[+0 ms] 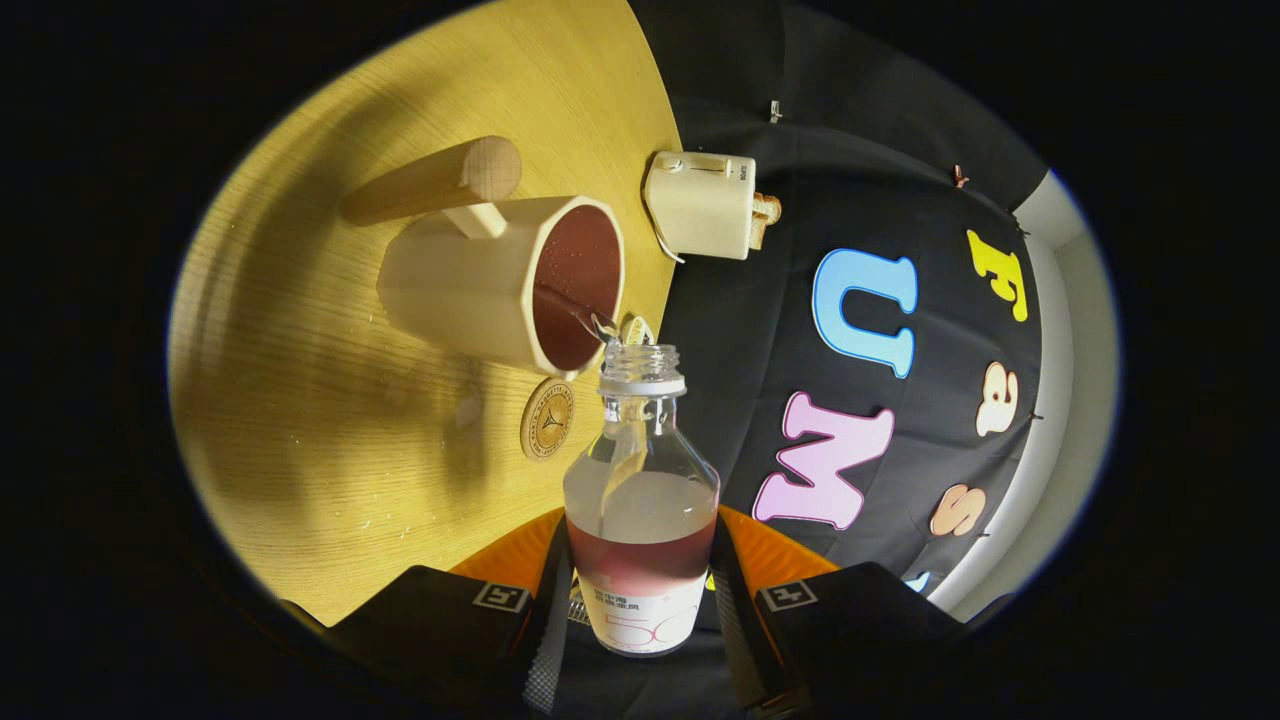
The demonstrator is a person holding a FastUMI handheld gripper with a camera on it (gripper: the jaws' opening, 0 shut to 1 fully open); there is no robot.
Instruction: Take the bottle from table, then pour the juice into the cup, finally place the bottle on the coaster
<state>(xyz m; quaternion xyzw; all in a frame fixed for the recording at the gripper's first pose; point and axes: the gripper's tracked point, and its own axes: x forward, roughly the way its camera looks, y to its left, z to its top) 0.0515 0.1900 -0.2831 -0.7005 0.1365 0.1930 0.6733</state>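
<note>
My gripper (pixel 640 590) is shut on a clear bottle (pixel 640 500), which both fingers (pixel 552 600) press at its labelled lower part. The bottle is uncapped and tipped over, its mouth at the rim of a cream cup (pixel 500 285) with a wooden handle. A thin stream of dark red juice (pixel 575 305) runs from the mouth into the cup, which holds red juice nearly to the rim. A little juice is left in the bottle. A round wooden coaster (pixel 547 420) lies on the table beside the cup, just ahead of the fingers.
The wooden table (pixel 330 400) has a curved edge against the black cloth wall. A cream box-shaped device (pixel 702 205) with a cord sits at the table's edge beyond the cup.
</note>
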